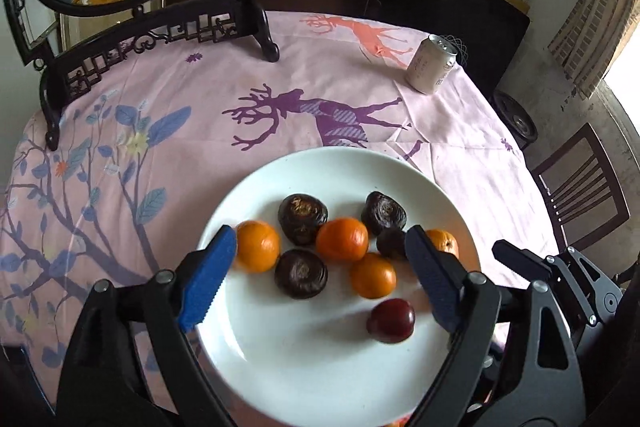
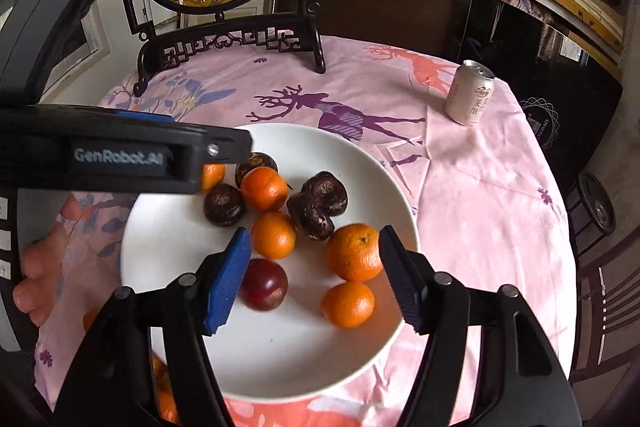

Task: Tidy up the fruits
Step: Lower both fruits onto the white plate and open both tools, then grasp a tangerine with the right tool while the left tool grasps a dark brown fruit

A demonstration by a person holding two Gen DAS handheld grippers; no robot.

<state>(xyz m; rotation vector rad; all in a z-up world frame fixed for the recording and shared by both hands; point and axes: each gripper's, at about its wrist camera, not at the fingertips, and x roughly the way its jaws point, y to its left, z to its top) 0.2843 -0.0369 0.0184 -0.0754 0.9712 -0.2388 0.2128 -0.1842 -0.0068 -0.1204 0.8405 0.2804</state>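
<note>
Left gripper [image 1: 320,267] jaws apart, empty, above white plate [image 1: 320,367] at lower centre. Right gripper [image 2: 316,275] jaws apart, empty, red plum [image 2: 264,283] beside its left pad.

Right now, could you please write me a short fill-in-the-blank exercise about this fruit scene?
1. The fruits lie on a white ____.
2. The single red plum lies between the blue pads of the ____ tongs.
3. The drink can stands ____ on the tablecloth.
4. The left tongs stand ____.

plate; right; upright; open
</note>
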